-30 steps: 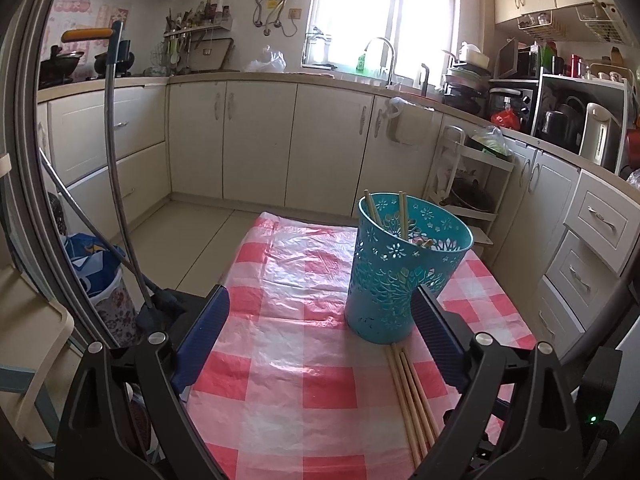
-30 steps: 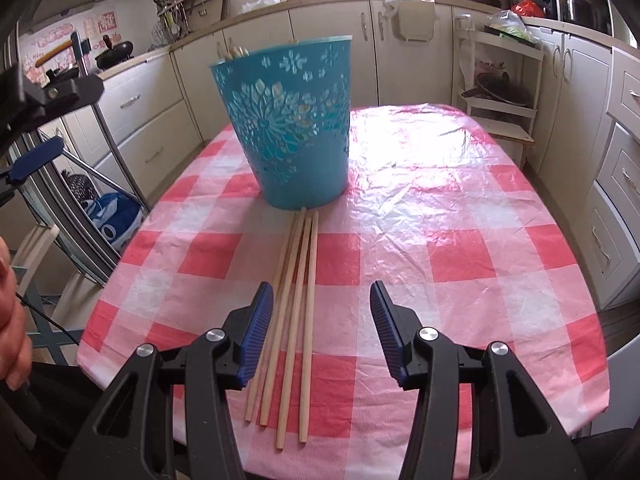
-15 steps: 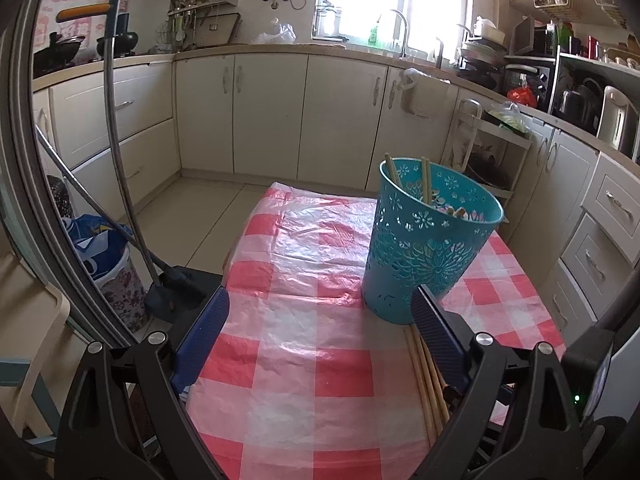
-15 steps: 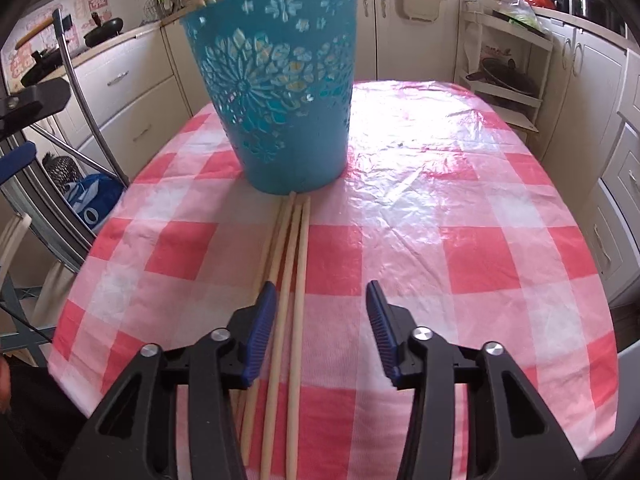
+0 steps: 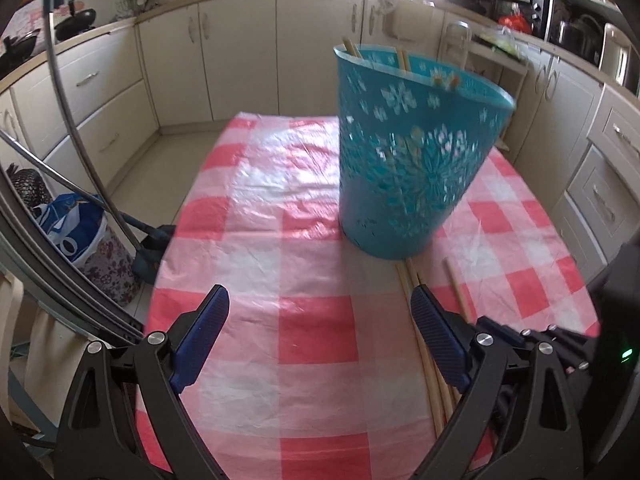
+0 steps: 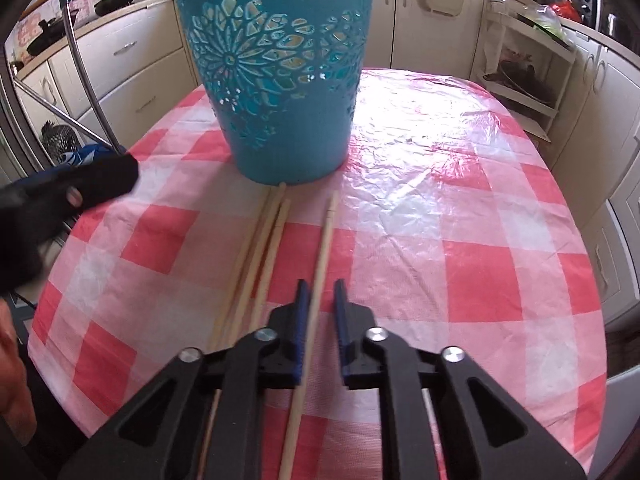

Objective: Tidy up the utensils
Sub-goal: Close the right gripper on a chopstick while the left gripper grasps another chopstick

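At the bottom centre of the right wrist view, my right gripper [image 6: 319, 292] has its jaws narrowed around one chopstick [image 6: 320, 264]. The left pad looks to be against it, while a slim gap shows on the right, so I cannot tell whether the grip is firm. I straddle this stick because it lies apart from the rest, which gives my pads room on both sides.

Just left of it, in the lower middle of that view, the other chopsticks [image 6: 256, 256] lie as a tight bundle on the checked tablecloth [image 6: 460, 264]. Packed so close, they would be harder to pinch one at a time.

In the left wrist view my left gripper [image 5: 320, 312] sits at the bottom with jaws wide and nothing between them, only bare cloth. I judge it waits nearby to steady the holder if needed.

All the sticks point up the frame toward the blue basket [image 6: 280, 80], which stands in the upper middle of the right view, with the bundle's tips reaching its base. In the left view a few sticks [image 5: 402, 60] already poke above its rim at the upper right, so this is where mine belongs. The basket is blurred there, so I cannot tell its tilt.
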### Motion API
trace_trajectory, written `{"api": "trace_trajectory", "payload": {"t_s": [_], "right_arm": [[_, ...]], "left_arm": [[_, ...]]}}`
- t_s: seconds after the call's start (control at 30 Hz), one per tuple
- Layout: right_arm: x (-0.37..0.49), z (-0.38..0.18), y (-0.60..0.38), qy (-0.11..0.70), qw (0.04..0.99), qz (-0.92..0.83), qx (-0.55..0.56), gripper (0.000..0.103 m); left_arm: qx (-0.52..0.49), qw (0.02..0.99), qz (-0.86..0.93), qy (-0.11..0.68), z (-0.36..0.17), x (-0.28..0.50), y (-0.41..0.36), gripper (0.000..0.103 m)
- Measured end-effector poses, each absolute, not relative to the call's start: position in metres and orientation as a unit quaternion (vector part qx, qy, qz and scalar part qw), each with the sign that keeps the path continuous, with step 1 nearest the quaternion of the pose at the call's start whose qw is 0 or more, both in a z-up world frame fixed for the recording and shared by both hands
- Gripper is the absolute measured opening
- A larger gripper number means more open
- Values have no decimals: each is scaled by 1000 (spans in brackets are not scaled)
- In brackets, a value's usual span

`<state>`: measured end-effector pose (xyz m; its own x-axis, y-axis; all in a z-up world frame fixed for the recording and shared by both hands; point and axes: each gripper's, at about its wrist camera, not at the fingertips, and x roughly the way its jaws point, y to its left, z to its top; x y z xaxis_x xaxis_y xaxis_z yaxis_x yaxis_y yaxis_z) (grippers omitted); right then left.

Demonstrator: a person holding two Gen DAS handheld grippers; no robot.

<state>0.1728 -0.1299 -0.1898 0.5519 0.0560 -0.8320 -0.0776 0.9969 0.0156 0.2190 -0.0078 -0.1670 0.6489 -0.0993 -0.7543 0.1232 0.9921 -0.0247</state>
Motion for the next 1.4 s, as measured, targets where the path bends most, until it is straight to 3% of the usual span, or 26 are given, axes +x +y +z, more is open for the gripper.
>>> {"api": "trace_trajectory", "payload": {"t_s": [0.33,0.73,0.9,0.97,1.0,1.03,1.1,1.23,1.3,1.4], "right_arm": [[167,-188,-170,483,874,45,32,8],[168,-189,-178,477,875,68,49,9],[177,-190,-173,469,880,67,44,24],[180,-191,-169,463,883,61,31,24],[181,-190,-167,464,884,58,22,18],[181,-190,-166,467,882,57,14,12],[179,-189,-166,476,877,66,9,7],[180,-188,-169,486,871,66,11,8],[184,-189,-168,485,872,64,12,17],[188,-191,-159,482,874,59,-14,18]], "left_arm": [[53,887,-57,455,-210,242,-43,88],[64,879,-51,470,-221,250,-56,88],[55,881,-74,465,-219,255,-65,73],[58,885,-84,454,-218,255,-69,52],[58,886,-93,450,-216,255,-70,44],[58,886,-100,449,-215,254,-69,25],[52,882,-112,455,-213,253,-68,14],[37,871,-118,475,-210,254,-57,16],[47,871,-118,474,-210,253,-57,19],[73,876,-115,464,-213,250,-61,18]]}}
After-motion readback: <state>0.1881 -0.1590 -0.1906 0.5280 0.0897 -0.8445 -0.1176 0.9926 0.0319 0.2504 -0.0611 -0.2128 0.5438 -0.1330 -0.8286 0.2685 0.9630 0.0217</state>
